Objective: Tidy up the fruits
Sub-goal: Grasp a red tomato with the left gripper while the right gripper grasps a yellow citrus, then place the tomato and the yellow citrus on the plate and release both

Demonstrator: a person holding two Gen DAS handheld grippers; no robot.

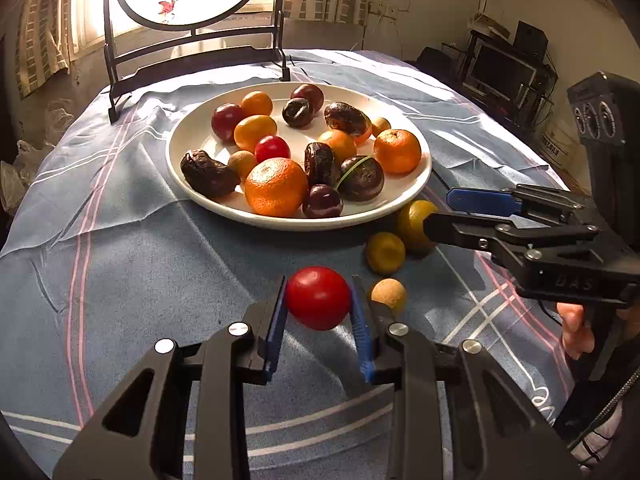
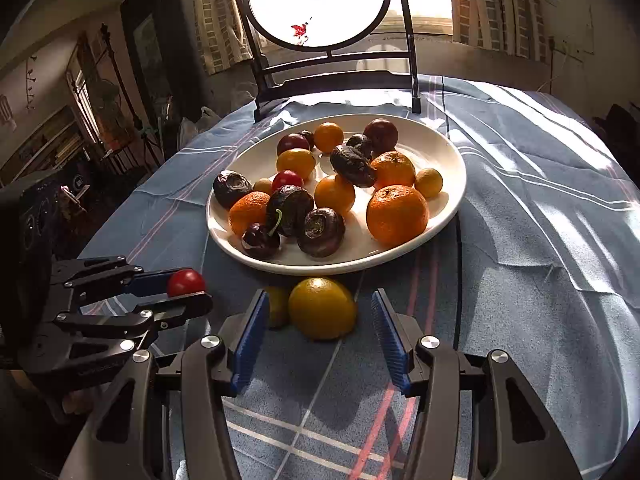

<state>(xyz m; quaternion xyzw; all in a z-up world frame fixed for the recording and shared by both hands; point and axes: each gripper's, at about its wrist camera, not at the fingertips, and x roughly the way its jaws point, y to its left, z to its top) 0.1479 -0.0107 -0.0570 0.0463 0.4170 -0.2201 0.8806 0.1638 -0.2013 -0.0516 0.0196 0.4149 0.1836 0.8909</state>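
Observation:
A red cherry tomato (image 1: pixel 318 298) rests on the blue checked cloth, and my left gripper (image 1: pixel 319 286) is shut on it with a blue pad against each side. The right wrist view shows the same tomato (image 2: pixel 186 282) between the left gripper's (image 2: pixel 198 292) fingers at the left. My right gripper (image 2: pixel 319 296) stands open around a large yellow citrus (image 2: pixel 322 308) just below the plate; its pads are clear of the fruit. A white plate (image 1: pixel 400 196) holds several oranges, dark wrinkled fruits, cherries and small yellow fruits.
On the cloth near the plate lie a small yellow fruit (image 1: pixel 385 253) and a tan round fruit (image 1: pixel 388 295). A black stand with a round painted screen (image 1: pixel 192 32) rises behind the plate. A person's hand (image 1: pixel 576 328) holds the right gripper (image 1: pixel 438 210).

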